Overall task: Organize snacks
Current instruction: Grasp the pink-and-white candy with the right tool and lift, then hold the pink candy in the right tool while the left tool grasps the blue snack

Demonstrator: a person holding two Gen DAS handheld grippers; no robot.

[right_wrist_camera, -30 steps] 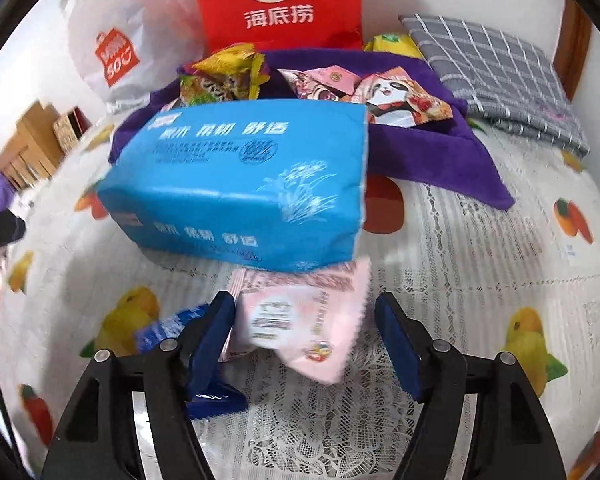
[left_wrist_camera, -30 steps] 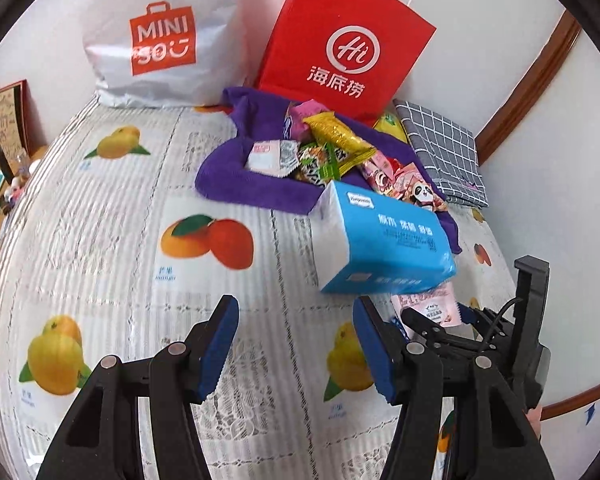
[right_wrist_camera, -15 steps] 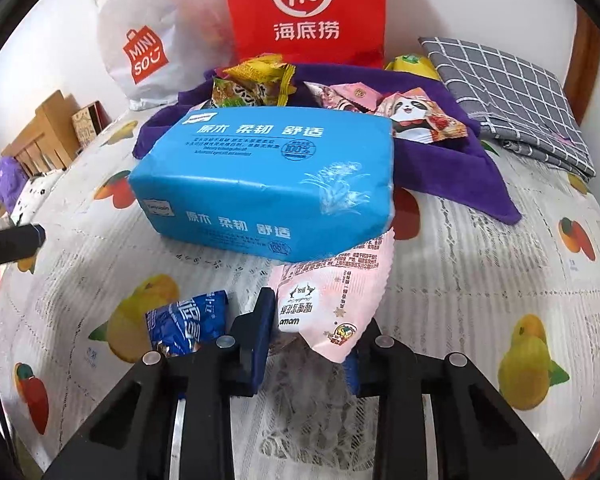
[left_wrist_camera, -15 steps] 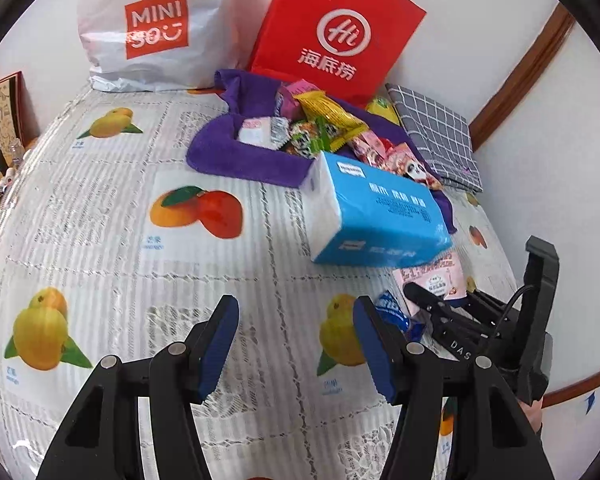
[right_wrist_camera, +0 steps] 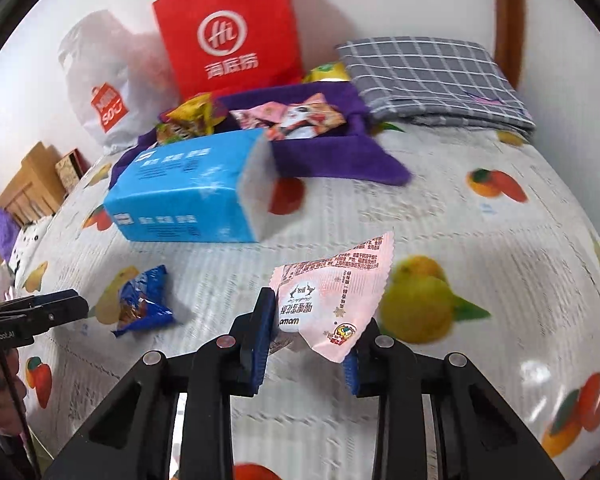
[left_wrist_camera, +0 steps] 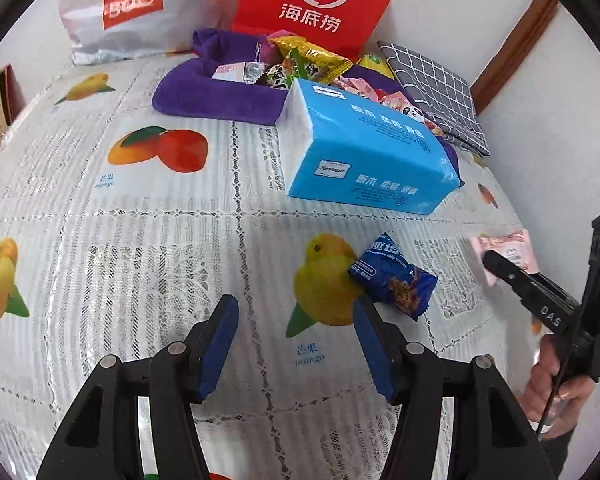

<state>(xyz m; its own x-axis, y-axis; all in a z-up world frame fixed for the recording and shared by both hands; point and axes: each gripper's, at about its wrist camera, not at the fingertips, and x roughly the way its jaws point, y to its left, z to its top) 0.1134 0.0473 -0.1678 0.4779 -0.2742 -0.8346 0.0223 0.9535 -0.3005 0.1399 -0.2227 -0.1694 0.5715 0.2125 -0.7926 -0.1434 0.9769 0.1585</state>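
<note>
Pinching the pink snack packet (right_wrist_camera: pixel 332 304), the right gripper (right_wrist_camera: pixel 310 344) hangs lifted; left gripper (left_wrist_camera: pixel 294 344) (jaws spread) hovers low.

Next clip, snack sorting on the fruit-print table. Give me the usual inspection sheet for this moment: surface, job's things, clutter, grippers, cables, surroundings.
Surface: fruit-print tablecloth, lace pattern.
Job's things: pink snack packet clamped in the right gripper; blue cookie packet lying loose; more snacks piled on the purple towel.
Clutter: blue tissue pack, folded grey checked cloth.
Grippers: left gripper open, holding nothing.
Cables: thin black cable by the right gripper's handle.
Surroundings: red paper bag and white Miniso bag against the wall.
</note>
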